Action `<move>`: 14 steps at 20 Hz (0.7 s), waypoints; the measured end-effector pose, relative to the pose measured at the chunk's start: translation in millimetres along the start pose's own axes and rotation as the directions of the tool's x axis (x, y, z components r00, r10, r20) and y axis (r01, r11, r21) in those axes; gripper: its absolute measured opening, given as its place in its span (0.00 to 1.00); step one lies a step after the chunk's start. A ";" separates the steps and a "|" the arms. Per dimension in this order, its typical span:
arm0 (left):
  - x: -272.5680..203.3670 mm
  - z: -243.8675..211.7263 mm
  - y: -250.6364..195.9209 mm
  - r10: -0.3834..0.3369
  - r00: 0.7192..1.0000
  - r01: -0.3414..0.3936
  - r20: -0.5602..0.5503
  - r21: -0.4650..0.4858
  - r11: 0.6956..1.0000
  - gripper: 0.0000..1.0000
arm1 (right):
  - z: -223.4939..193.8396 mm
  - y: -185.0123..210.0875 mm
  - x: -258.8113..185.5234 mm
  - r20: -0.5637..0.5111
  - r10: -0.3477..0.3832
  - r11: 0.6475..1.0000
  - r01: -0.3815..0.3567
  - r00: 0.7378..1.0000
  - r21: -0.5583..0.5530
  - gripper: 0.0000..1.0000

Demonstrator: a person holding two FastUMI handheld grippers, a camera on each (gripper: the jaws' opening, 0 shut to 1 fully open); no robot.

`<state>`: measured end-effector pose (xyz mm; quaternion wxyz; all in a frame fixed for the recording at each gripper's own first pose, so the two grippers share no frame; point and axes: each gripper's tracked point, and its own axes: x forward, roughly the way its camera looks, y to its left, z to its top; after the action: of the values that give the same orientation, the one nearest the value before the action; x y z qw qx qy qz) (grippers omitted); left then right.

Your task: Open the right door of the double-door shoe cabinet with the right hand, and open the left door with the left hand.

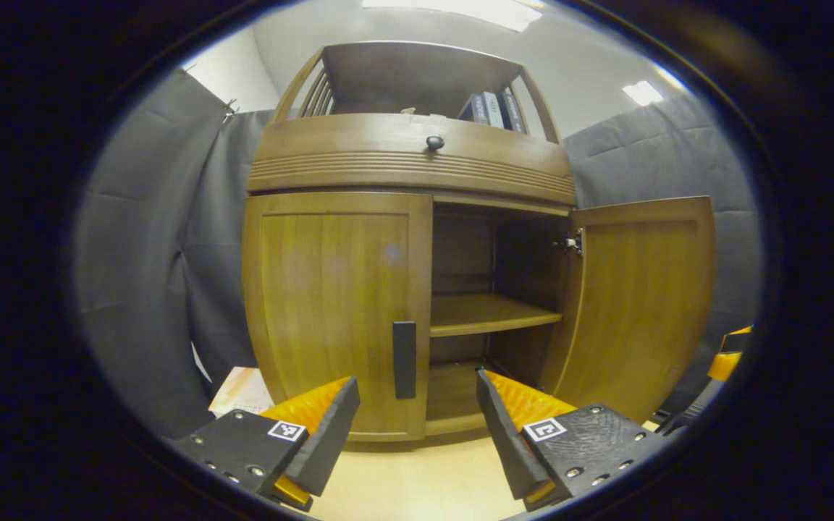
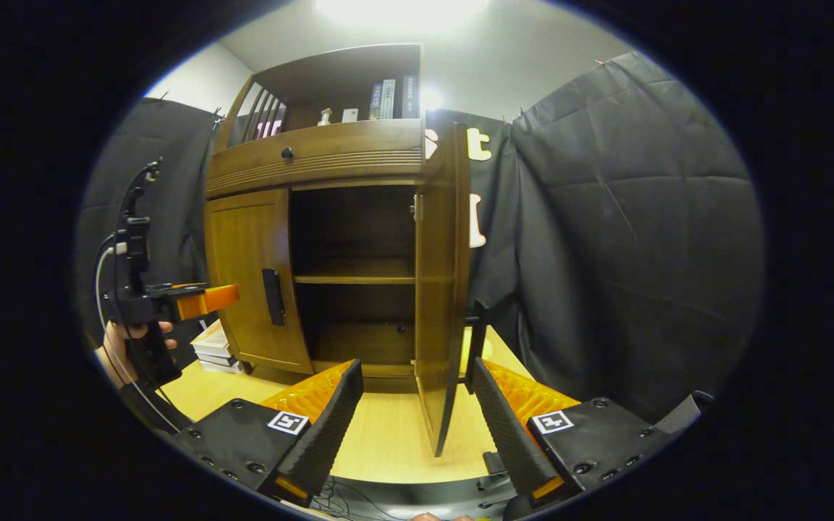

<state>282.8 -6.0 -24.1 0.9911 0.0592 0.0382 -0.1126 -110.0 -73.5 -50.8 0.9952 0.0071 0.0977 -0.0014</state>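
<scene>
The shoe cabinet (image 1: pixel 417 239) stands on the pale floor against the black cloth. Its right door (image 1: pixel 641 304) is swung open, showing a shelf (image 1: pixel 489 315); the left door (image 1: pixel 337 304) is closed, handle (image 1: pixel 404 359) untouched. The left gripper (image 1: pixel 417 420) gapes wide before that handle. The right gripper (image 2: pixel 417 412) is wide, straddling the open door's edge without touching.

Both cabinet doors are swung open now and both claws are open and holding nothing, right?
Not quite. Only the right door is swung open; the left door is shut, as the left gripper view shows. The left claw and right claw are open and holding nothing.
</scene>
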 end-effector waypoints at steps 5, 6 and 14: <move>58.5 -6.9 16.8 0.018 1.000 -0.018 -0.014 0.000 1.000 0.91 | 23.2 33.4 18.4 0.042 0.020 0.999 -0.018 0.999 -0.039 0.96; 68.1 -9.2 17.2 0.024 1.000 -0.024 -0.018 -0.002 1.000 0.91 | 27.4 38.7 26.4 0.052 0.025 0.999 -0.024 0.998 -0.022 0.96; 125.4 -29.4 13.3 0.067 0.997 -0.066 -0.045 0.020 0.998 0.91 | 34.7 71.8 84.4 0.082 0.106 0.994 -0.106 0.991 -0.006 0.98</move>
<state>405.9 -16.8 -63.0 0.9926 0.0721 0.0576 -0.0787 -20.1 -2.4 -32.1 0.9970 0.0115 0.0564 0.0511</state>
